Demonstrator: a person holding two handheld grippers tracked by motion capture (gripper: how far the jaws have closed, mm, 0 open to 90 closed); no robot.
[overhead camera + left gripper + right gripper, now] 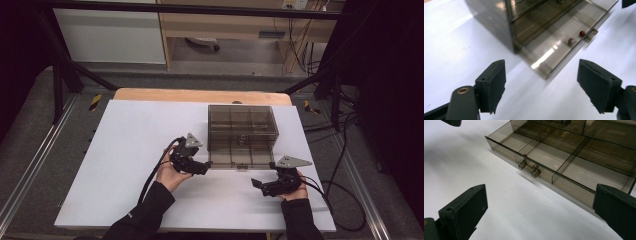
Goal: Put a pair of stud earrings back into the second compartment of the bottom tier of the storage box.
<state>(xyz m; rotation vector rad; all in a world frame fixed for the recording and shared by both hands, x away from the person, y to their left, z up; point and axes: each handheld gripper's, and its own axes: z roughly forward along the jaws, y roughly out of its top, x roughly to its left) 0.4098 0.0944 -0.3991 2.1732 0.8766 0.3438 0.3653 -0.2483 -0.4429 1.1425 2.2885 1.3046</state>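
A smoky see-through drawer box point(243, 131) stands on the white table point(135, 150). Its bottom drawer point(564, 162) is pulled out toward me, divided into several compartments that look bare. A small clear handle point(529, 168) sits on the drawer's front. My left gripper point(204, 167) is at the drawer's front left corner point(544, 72), jaws open with nothing between them point(541, 87). My right gripper point(257, 184) hovers in front of the drawer, right of the handle point(243, 167). It is open and holds nothing point(536, 215).
The white table top ends in a wooden strip point(200, 95) at the back. Black frame legs point(65, 75) and cables point(345, 150) lie around the table. Bare white surface spreads left of the box point(150, 125).
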